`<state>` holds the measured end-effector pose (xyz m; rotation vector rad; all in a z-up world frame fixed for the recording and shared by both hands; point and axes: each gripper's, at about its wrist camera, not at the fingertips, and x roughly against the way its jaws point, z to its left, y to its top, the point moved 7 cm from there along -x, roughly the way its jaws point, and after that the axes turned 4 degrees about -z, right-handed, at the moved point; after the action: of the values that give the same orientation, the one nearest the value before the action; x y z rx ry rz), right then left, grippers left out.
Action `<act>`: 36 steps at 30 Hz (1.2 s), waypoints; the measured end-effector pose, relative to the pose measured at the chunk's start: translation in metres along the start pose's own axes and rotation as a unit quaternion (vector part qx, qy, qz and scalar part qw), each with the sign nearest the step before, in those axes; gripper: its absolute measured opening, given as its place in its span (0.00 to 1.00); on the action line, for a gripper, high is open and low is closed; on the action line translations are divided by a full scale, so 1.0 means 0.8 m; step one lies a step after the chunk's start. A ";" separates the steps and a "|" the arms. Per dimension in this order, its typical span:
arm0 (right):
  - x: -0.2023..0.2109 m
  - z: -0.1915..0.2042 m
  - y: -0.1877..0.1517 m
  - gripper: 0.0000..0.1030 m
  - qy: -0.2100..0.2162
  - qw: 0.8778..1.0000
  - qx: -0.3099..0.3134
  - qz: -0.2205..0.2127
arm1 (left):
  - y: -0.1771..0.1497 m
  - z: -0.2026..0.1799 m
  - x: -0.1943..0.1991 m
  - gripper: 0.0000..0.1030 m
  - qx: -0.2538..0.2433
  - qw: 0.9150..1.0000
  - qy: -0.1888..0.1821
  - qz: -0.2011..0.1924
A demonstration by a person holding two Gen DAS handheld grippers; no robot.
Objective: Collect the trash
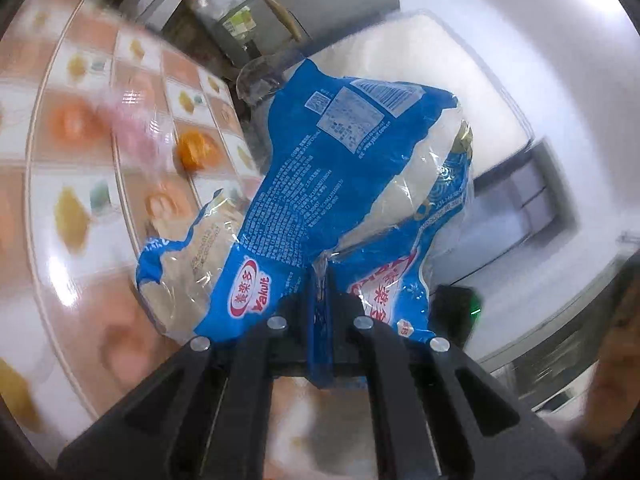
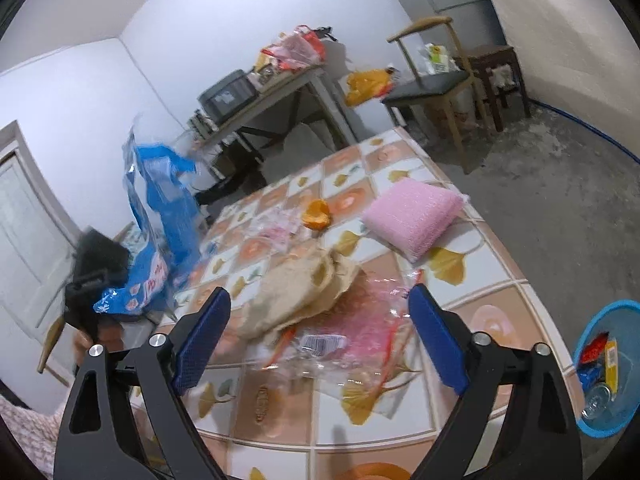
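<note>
Blue and clear crinkled plastic, a Yakult multipack wrapper [image 1: 320, 184], is pinched at its lower edge between the closed jaws of the left gripper [image 1: 320, 292] and is held lifted above the left edge of the tiled table [image 2: 460, 304], as is confirmed in the right wrist view. The carrying stage for this piece is judged to be in hand. The right gripper [image 2: 316, 312] is held with its jaws wide apart, nothing between them, above the near part of the table, where a clear and pink plastic bag [image 2: 352, 340] and a beige crumpled paper wad [image 2: 296, 292] lie touching. Farther off, an orange peel [image 2: 317, 213] and a pink knitted cloth [image 2: 414, 216] are seen. A blue round plastic basin [image 2: 612, 364], already holding wrappers, stands on the floor to the right. Next, the wrapper would probably need to be brought over that basin and released, while the right jaws could be lowered onto the clear bag.
</note>
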<state>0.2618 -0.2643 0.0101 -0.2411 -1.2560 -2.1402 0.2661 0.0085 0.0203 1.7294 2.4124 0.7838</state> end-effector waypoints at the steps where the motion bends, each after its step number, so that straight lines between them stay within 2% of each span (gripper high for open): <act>1: 0.001 0.006 0.001 0.69 0.011 1.000 0.001 0.000 | -0.010 0.009 0.002 0.03 0.027 0.999 -0.018 -0.002; 5: -0.002 0.042 0.005 0.53 0.080 0.997 0.004 0.005 | -0.047 0.038 0.003 0.03 0.089 0.996 -0.030 -0.012; 8: -0.007 0.089 0.010 0.44 0.179 0.984 0.002 0.018 | -0.068 0.060 0.005 0.03 0.122 0.992 -0.020 -0.025; 11: -0.025 0.136 0.009 0.36 0.226 0.972 0.033 0.045 | -0.085 0.076 0.009 0.03 0.146 0.989 -0.010 -0.037; 13: -0.046 0.155 0.001 0.24 0.224 0.971 0.055 0.069 | -0.090 0.083 0.012 0.03 0.153 0.987 -0.010 -0.044; 16: -0.104 0.157 -0.029 0.11 0.180 0.973 0.062 0.133 | -0.100 0.082 0.019 0.03 0.147 0.988 -0.004 -0.052; 19: -0.151 0.142 -0.061 0.09 0.122 0.973 0.064 0.185 | -0.108 0.076 0.029 0.03 0.120 0.991 0.015 -0.052; 23: -0.174 0.138 -0.088 0.09 0.113 0.965 0.059 0.227 | -0.115 0.072 0.035 0.03 0.063 0.996 0.044 -0.034; 25: -0.180 0.139 -0.097 0.09 0.108 0.961 0.064 0.245 | -0.123 0.063 0.030 0.03 0.017 0.997 0.071 -0.015; 27: -0.187 0.142 -0.107 0.09 0.112 0.956 0.068 0.263 | -0.128 0.054 0.021 0.03 -0.030 0.995 0.098 0.005; 28: -0.189 0.144 -0.112 0.09 0.113 0.953 0.071 0.272 | -0.134 0.048 0.014 0.03 -0.063 0.991 0.117 0.018; 30: -0.195 0.149 -0.122 0.09 0.119 0.947 0.078 0.288 | -0.141 0.042 0.008 0.03 -0.096 0.985 0.138 0.033; 31: -0.197 0.152 -0.127 0.09 0.122 0.944 0.082 0.296 | -0.145 0.039 0.001 0.03 -0.119 0.979 0.156 0.045; 34: -0.200 0.161 -0.145 0.09 0.132 0.933 0.104 0.319 | -0.149 0.036 -0.009 0.06 -0.146 0.971 0.181 0.058; 36: -0.197 0.165 -0.156 0.09 0.135 0.924 0.126 0.335 | -0.151 0.043 -0.010 0.08 -0.143 0.970 0.187 0.067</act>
<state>0.2886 -0.0434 -0.0818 -0.2157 -1.0714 -1.3608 0.1764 -0.0148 -0.0644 1.7685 2.2503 1.5167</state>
